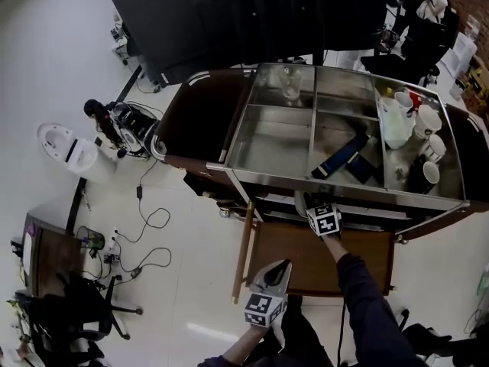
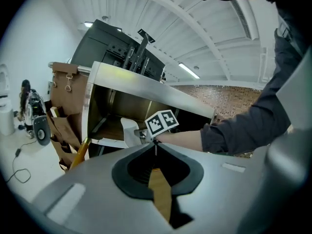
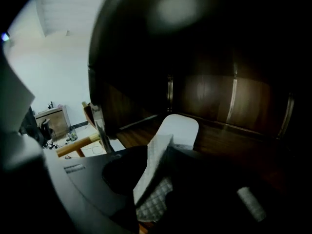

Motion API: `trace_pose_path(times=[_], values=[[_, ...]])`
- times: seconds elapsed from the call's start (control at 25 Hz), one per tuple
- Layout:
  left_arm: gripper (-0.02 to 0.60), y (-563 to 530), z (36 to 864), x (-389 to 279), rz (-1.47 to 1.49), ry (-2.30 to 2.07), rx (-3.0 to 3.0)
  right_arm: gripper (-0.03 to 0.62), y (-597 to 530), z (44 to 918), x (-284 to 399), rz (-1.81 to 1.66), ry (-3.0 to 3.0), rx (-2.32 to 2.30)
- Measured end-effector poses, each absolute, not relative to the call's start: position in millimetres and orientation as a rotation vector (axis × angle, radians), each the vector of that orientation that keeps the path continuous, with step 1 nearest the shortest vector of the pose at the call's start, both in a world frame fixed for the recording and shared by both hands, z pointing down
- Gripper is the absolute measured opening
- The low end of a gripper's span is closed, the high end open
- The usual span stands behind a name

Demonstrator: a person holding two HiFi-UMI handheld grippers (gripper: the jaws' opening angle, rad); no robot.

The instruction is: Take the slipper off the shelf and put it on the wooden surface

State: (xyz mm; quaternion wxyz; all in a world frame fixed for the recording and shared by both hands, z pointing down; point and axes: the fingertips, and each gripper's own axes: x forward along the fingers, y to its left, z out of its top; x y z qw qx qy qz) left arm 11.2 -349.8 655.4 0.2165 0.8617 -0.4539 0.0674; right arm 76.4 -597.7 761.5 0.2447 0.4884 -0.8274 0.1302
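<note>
A white slipper lies on the dark wooden shelf under the cart's steel top, toe pointing away. Its upright white edge and checked lining stand between the jaws of my right gripper, which look open around it. In the head view the right gripper reaches under the steel tray. The left gripper view shows the slipper beside the right gripper's marker cube. My left gripper hovers lower, over the cart's bottom wooden board; the left gripper is shut and holds nothing.
The steel tray carries a glass, a dark blue box and several cups. A slanted wooden rail runs down the cart's left front. Cables, a white appliance and a black chair stand on the floor at left.
</note>
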Motion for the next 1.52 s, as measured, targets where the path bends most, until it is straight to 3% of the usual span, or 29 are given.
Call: trace_pose_path(times=[0.04, 0.12, 0.2, 0.48, 0.68, 0.88, 0.96, 1.32, 1.52], values=[[0.031, -353.6, 659.3, 14.7, 0.197, -1.251, 2.389, 0.109, -605.6, 770.5, 76.5, 0.365, -2.226, 1.338], [0.032, -356.6, 667.3, 18.8, 0.214, -1.238, 2.385, 0.023, -612.3, 784.8, 77.0, 0.36, -2.175, 1.335], [0.031, -350.8, 672.9, 21.5, 0.221, -1.212, 2.371, 0.008, -605.1, 778.4, 76.0, 0.321, -2.186, 1.358], [0.031, -309.1, 680.0, 11.3, 0.19, -1.171, 2.339, 0.005, -448.7, 771.7, 75.9, 0.294, -2.214, 1.388], [0.025, -263.3, 673.3, -5.9, 0.21, -1.152, 2.348, 0.005, -324.4, 846.7, 59.3, 0.467, -2.102, 1.353], [0.025, -213.2, 667.2, -30.3, 0.224, -1.169, 2.368, 0.039, -294.2, 898.1, 46.4, 0.705, -1.978, 1.266], [0.025, -195.4, 663.4, -42.7, 0.216, -1.185, 2.389, 0.072, -291.9, 883.4, 39.8, 0.686, -2.001, 1.256], [0.025, -115.3, 653.8, -83.9, 0.14, -1.201, 2.409, 0.081, -193.8, 779.1, 10.1, 0.596, -2.174, 1.416], [0.025, -85.5, 639.6, -84.6, 0.088, -1.189, 2.433, 0.023, -118.1, 702.8, -8.7, 0.57, -2.355, 1.465]])
